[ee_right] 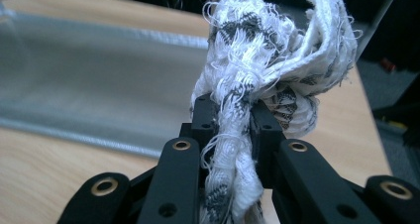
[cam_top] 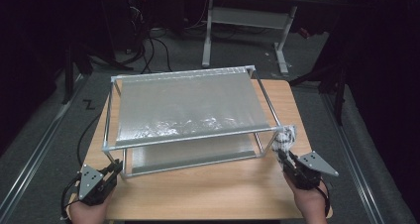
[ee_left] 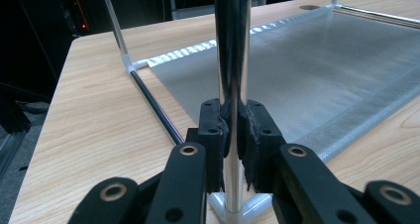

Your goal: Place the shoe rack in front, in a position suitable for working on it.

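Observation:
A two-tier metal rack point(cam_top: 190, 140) with grey mesh shelves stands on the wooden table point(cam_top: 208, 194). My left gripper point(cam_top: 115, 168) is shut on the rack's near-left upright post point(ee_left: 232, 60), low down near its white corner foot. My right gripper point(cam_top: 282, 157) is shut on a frayed white cloth with dark pattern point(ee_right: 262, 65), which bunches up above the jaws. In the high view the cloth point(cam_top: 286, 136) sits by the rack's near-right top corner.
The lower mesh shelf point(ee_left: 322, 70) lies just above the tabletop. A thin dark rail point(ee_left: 156, 107) runs along the rack's left side. Beyond the table stand another desk's white legs point(cam_top: 207, 35) and floor cables point(cam_top: 148, 50). Bare wood lies in front of the rack.

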{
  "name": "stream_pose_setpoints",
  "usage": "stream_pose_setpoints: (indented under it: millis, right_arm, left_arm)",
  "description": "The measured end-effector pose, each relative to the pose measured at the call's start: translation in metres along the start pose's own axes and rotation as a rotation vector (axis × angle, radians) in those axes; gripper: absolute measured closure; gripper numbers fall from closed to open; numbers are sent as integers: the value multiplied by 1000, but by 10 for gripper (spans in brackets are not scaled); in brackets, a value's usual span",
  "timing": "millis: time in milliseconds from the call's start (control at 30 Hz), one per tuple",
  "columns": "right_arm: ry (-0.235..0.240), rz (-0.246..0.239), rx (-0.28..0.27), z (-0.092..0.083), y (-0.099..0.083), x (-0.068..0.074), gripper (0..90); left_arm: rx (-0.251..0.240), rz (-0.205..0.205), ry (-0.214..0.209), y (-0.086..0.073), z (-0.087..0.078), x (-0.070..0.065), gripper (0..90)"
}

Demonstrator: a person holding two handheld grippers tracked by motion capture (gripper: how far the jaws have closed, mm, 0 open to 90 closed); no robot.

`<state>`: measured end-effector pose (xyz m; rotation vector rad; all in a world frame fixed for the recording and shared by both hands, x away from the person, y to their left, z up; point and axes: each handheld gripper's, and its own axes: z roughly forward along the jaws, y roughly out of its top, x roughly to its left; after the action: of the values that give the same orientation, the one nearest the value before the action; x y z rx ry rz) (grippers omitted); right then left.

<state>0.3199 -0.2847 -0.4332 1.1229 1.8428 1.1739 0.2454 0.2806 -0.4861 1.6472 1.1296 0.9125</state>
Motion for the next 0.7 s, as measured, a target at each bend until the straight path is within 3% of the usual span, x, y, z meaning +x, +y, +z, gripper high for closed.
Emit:
stream_pose_setpoints:
  millis: [133, 267, 567, 600, 700]
  right_arm:
    - [-6, 3, -59, -11, 11, 2, 780]
    - [-3, -8, -75, -13, 14, 4, 780]
    - [8, -16, -15, 0, 1, 3, 781]
    - [11, -13, 15, 4, -4, 3, 781]
    - [13, -17, 39, 8, -9, 3, 781]
  left_arm:
    - [0, 0, 0, 0, 0, 0, 797]
    - [0, 0, 0, 0, 0, 0, 798]
    - [1, 2, -1, 0, 0, 0, 797]
    - [1, 2, -1, 0, 0, 0, 797]
    - [1, 3, -2, 0, 0, 0, 797]
